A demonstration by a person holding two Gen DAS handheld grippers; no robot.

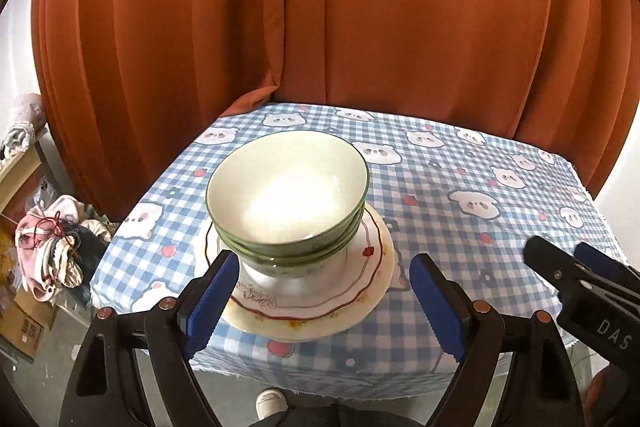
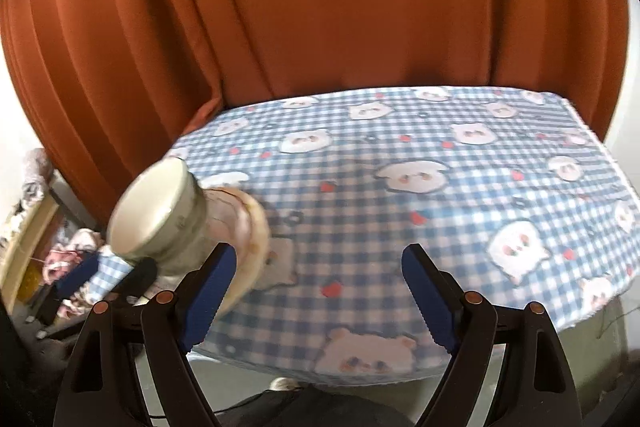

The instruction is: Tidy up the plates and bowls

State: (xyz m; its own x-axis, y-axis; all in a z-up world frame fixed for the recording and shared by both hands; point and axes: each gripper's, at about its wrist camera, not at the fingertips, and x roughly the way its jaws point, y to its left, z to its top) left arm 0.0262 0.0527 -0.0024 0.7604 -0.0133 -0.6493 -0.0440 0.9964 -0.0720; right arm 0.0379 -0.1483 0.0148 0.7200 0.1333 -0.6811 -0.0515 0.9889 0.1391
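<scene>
Standing wide open and empty, the left hand-held gripper and right hand-held gripper had bowls nested on plates just ahead, likely saving surface space.

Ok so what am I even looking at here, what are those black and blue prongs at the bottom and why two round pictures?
A person holds a clamp-like gripper in each hand, each with its own wide-angle camera looking along its fingers. One picture is from the left gripper, the other from the right gripper. Both are open and hold nothing. On the checked tablecloth sit stacked green bowls on stacked plates. The right view is blurred and shows the same stack at its left. An orange curtain hangs behind.
</scene>
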